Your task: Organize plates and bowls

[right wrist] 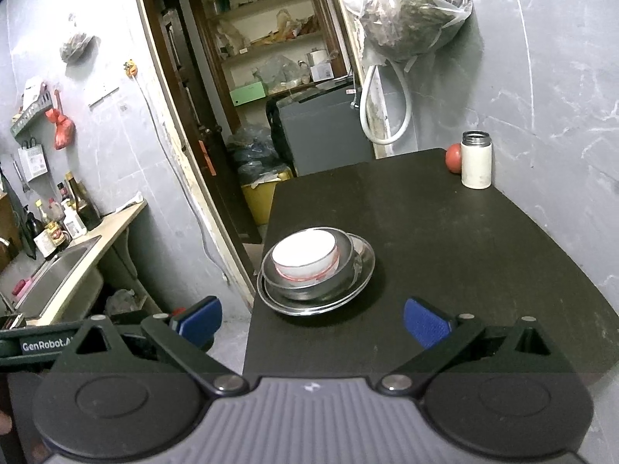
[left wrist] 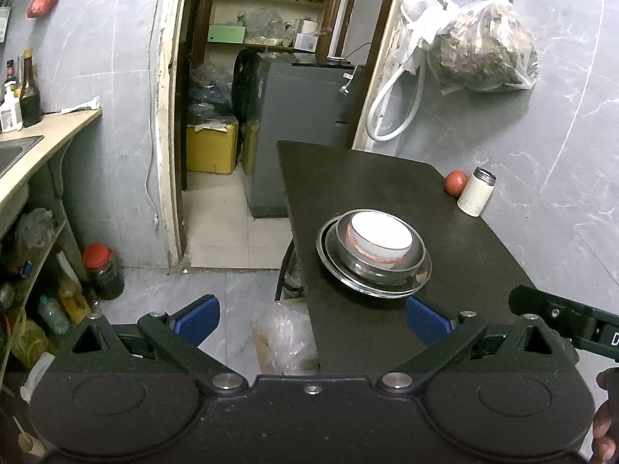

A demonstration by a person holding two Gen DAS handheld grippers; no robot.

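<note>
Between the blue pads [left wrist: 197,319] of the left gripper [left wrist: 311,319], nothing held; jaws spread wide, hovering at the near left corner of the dark desk [left wrist: 367,178], left pad out past the desk's edge above the floor. Just beyond those jaws, the stack: steel plate [left wrist: 416,278] lowest, lying flat, steel bowl [left wrist: 414,257] seated in it mouth up, white bowl [left wrist: 381,237] with a red band nested inside and sitting level. Round, so no long axis to speak of; upright, not tilted.

Between the pads [right wrist: 425,326] of the right gripper [right wrist: 311,323], likewise empty, jaws spread, low over the near edge of the desk [right wrist: 445,232]. Ahead and slightly left, the same stack, near the desk's left edge: white bowl [right wrist: 303,255] inside steel bowl [right wrist: 346,257], both crowded toward the left of the steel plate [right wrist: 365,257], so more bare rim showing on the right.

Farther out, at the far right corner against the grey wall, a white flask [right wrist: 476,162] standing upright with its cap off, a red round fruit [right wrist: 452,157] just behind it on the left, whether touching unclear. Higher on the wall, a clear bag [right wrist: 414,7] of dried stuff hanging. Off to the left, well apart from the desk, a counter with a sink [right wrist: 58,270] and bottles [right wrist: 77,205].
</note>
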